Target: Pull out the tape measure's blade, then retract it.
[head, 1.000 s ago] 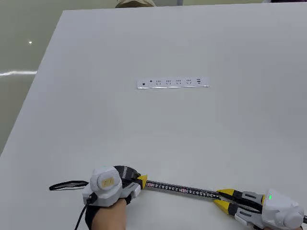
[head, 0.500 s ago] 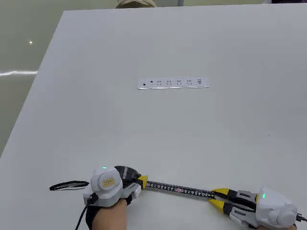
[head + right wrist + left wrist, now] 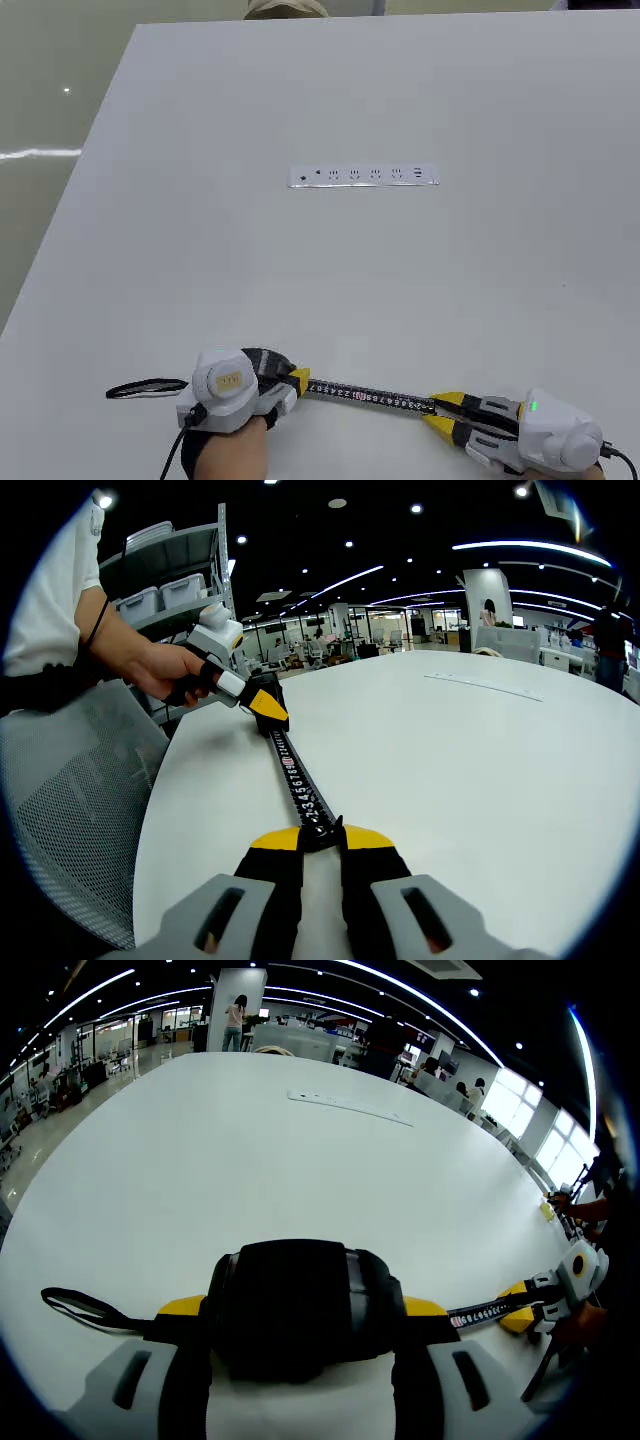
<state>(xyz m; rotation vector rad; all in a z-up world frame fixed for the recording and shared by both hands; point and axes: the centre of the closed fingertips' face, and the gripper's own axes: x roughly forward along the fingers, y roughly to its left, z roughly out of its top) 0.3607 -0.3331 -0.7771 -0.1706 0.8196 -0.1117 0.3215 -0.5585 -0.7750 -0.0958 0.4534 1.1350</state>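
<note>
The black tape measure case (image 3: 298, 1302) sits between the yellow-tipped jaws of my left gripper (image 3: 284, 381), which is shut on it near the table's front edge. Its black wrist strap (image 3: 146, 388) trails left on the table. The dark numbered blade (image 3: 368, 396) runs from the case to the right. My right gripper (image 3: 436, 411) is shut on the blade's end (image 3: 318, 832). In the right gripper view the blade (image 3: 297, 782) stretches away to the case (image 3: 262, 694) held by the left gripper.
A white power strip (image 3: 364, 176) lies flat in the middle of the white table (image 3: 400, 270). The table's left edge drops to a glossy floor (image 3: 45, 120). A grey mesh chair (image 3: 70, 810) stands beside the table in the right gripper view.
My right gripper has moved left toward the case, and the exposed blade is shorter. The left gripper and case have held still.
</note>
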